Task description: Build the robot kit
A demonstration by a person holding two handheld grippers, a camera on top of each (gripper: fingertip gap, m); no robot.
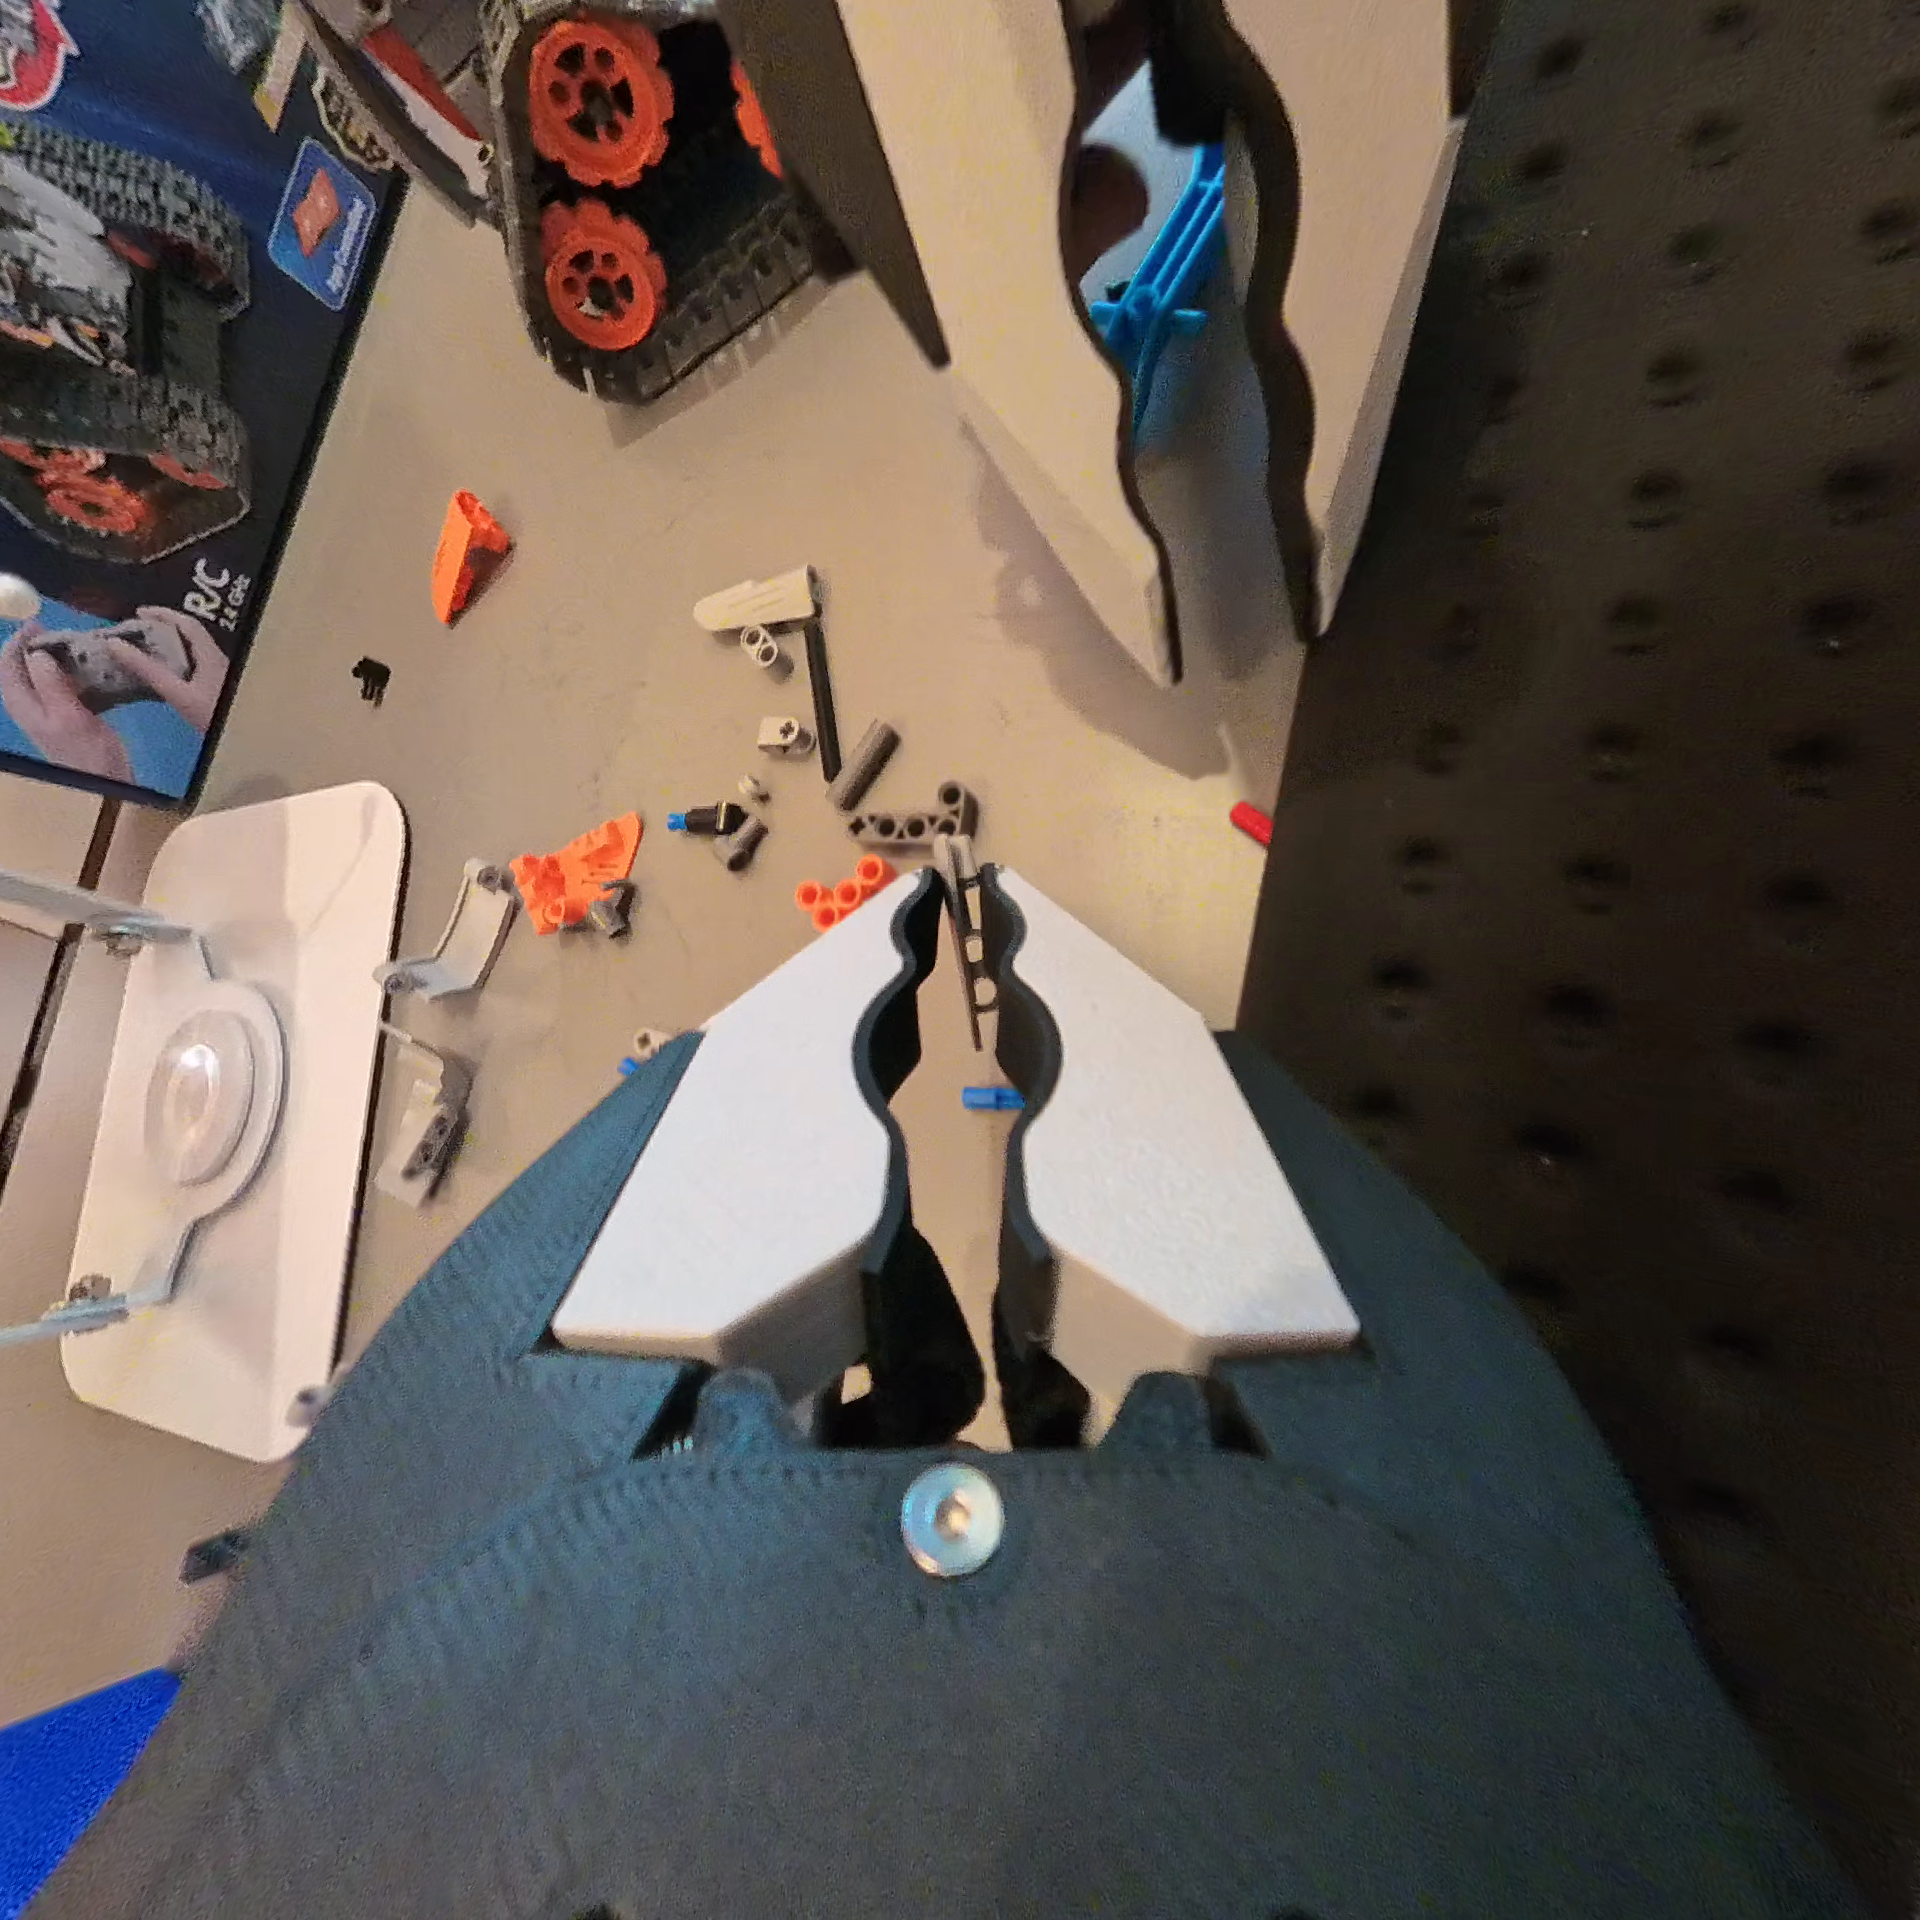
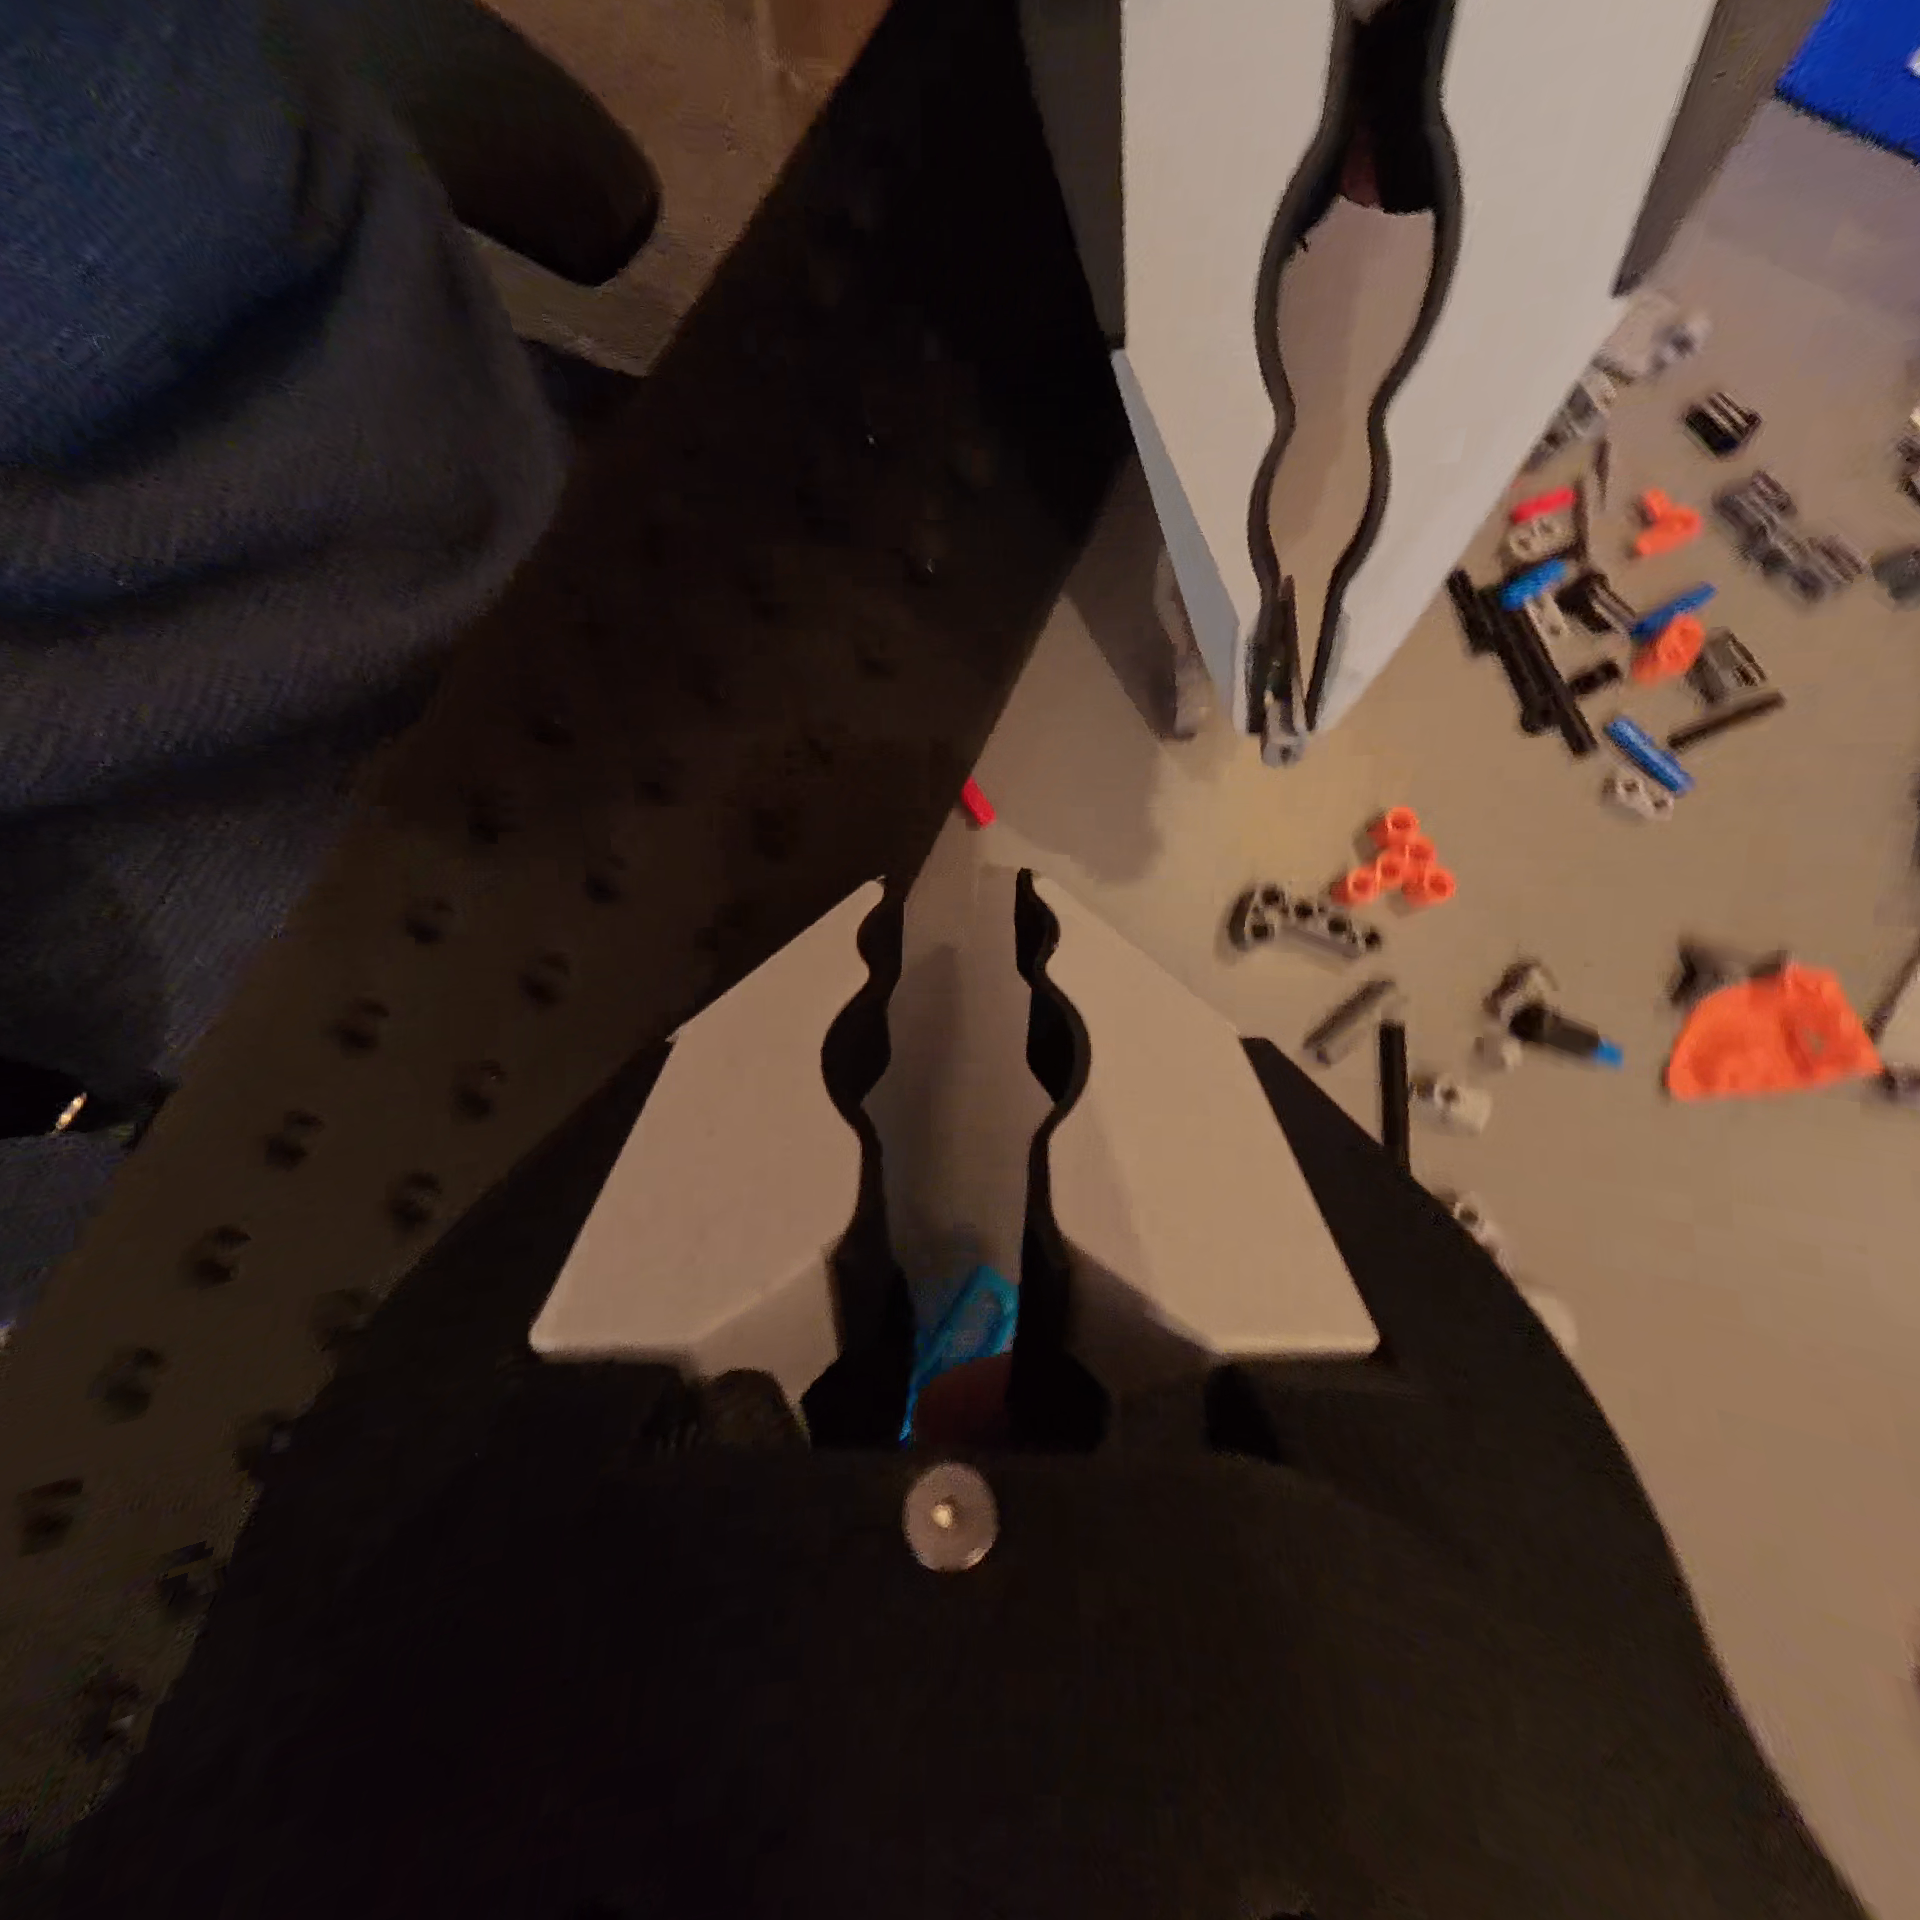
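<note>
Both tongs hang above a grey table [image 1: 727,499] strewn with small building parts, each angled down toward it. Left gripper [image 1: 961,883] has its fingertips pinched on a thin grey beam with holes [image 1: 971,940], which stands on edge between the pads and pokes out a little past the tips; farther back the wavy jaws bow apart around bare tabletop and a tiny blue pin [image 1: 987,1096] lying below. From the right wrist view the same gripper comes down from above with the beam's end showing at its tips [image 2: 1283,727].

Right gripper [image 2: 951,883] has a narrow gap at its tips with nothing between them there; deep at the jaw roots sits a bright blue lattice piece [image 2: 961,1325], held well back from the tips. The left wrist view shows this piece between the right gripper's jaws [image 1: 1164,281].

Just beyond the left tips lie an orange connector [image 1: 842,894] and a dark grey bent beam [image 1: 920,821]; farther out are an orange panel [image 1: 577,868], a tracked vehicle with orange wheels [image 1: 613,197] and a printed box [image 1: 156,364]. A black perforated board [image 1: 1610,831] borders the table, with a red pin [image 1: 1252,821] at its edge.
</note>
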